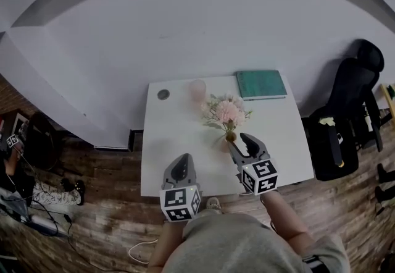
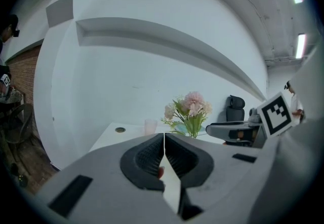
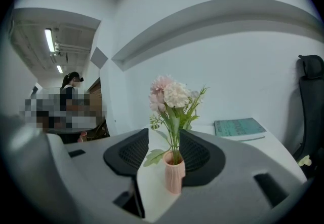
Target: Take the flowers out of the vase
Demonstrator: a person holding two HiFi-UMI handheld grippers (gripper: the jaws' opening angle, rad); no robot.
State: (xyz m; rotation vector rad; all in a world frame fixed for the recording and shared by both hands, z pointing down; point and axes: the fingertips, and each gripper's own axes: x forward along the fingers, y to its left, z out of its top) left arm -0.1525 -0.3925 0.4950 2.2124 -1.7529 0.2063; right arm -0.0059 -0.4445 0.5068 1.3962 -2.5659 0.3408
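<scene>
While holding right gripper (image 3: 166, 139) released around vase (image 3: 173, 172) nearer front edge of tabletop (image 1: 185, 142), held left gripper (image 2: 164, 137) clenched, empty; risked toppling unsteadied vase if yanking flowers (image 3: 169, 94).

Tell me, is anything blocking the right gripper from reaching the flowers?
Nothing visible does. The right gripper is open, the vase stands between its jaws, and the flowers rise just above. The cup and book lie farther back.

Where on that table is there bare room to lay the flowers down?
The table is bare on its left, from the round disc to the left gripper; so is the right front, below the book. Crowded mid-table: cup, flowers, vase, right gripper.
</scene>
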